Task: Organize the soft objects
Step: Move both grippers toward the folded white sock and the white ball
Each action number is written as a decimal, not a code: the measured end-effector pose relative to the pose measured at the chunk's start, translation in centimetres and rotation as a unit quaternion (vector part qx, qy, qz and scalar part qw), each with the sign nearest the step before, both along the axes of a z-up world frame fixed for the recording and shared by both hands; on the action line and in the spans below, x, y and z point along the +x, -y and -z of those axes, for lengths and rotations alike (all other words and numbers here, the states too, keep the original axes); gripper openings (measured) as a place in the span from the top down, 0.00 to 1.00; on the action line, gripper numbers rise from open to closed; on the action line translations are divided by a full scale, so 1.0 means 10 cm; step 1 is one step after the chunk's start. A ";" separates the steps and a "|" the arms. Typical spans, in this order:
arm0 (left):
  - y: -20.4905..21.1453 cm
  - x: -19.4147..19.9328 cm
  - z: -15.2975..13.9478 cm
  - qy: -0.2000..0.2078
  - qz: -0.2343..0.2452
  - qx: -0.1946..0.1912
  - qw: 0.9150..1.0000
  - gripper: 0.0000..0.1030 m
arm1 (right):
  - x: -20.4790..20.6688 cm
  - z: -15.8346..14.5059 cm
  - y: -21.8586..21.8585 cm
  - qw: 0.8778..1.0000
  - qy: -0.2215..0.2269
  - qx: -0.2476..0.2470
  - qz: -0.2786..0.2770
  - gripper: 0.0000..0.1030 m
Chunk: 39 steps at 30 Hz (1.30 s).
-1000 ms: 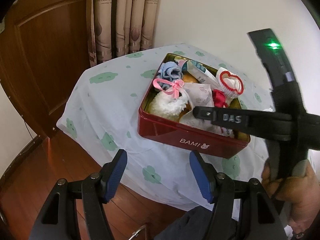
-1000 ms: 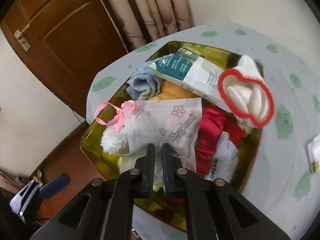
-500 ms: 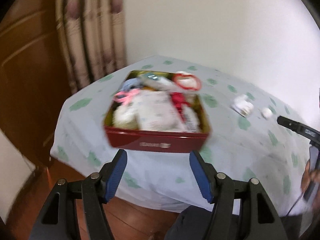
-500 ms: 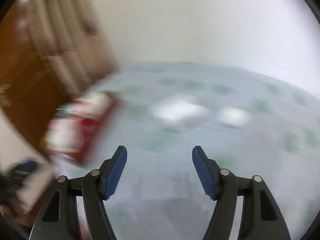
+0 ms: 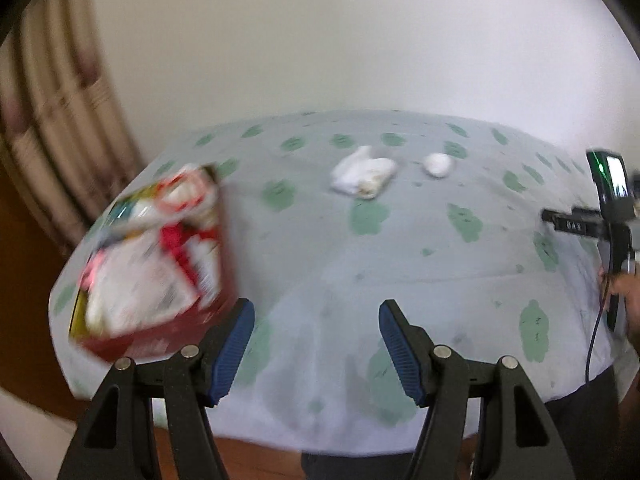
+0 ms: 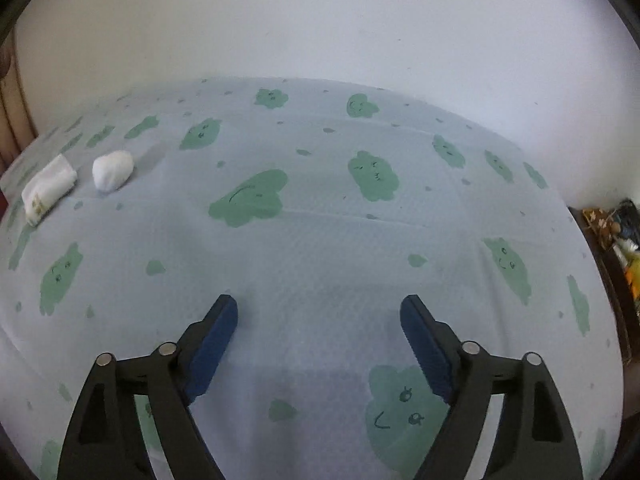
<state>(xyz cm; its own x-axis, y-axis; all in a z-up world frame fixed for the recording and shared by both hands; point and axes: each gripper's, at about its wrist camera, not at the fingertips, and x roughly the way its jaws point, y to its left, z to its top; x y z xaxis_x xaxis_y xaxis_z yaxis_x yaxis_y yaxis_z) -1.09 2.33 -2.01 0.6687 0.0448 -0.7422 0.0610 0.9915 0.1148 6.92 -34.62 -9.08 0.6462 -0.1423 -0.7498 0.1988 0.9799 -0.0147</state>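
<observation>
With both my left gripper (image 5: 316, 344) and right gripper (image 6: 318, 344) spread empty, I judge I'm between picks: the folded white cloth (image 6: 48, 190) and white fluffy ball (image 6: 113, 169) lie out on the cloud-print tablecloth (image 6: 320, 240), well apart from the filled red tin box (image 5: 160, 280), so next I'd reach left.

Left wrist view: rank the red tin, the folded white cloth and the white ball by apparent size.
1. Red tin, largest, though blurred and nearest the camera.
2. Folded white cloth.
3. White ball, smallest; it lies beside the cloth, so that comparison is fair.
</observation>
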 end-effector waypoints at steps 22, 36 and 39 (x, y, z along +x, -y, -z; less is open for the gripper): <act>0.56 1.84 0.21 -0.043 0.145 0.012 0.988 0.35 | -0.02 0.01 0.04 0.998 0.030 0.060 -0.019 0.04; 0.45 2.54 0.52 -0.124 0.176 -0.008 0.977 0.35 | -0.03 -0.01 0.05 0.997 0.037 0.069 -0.021 0.03; 0.44 2.60 0.57 -0.134 0.175 -0.011 0.975 0.35 | -0.03 -0.01 0.05 0.997 0.037 0.069 -0.021 0.03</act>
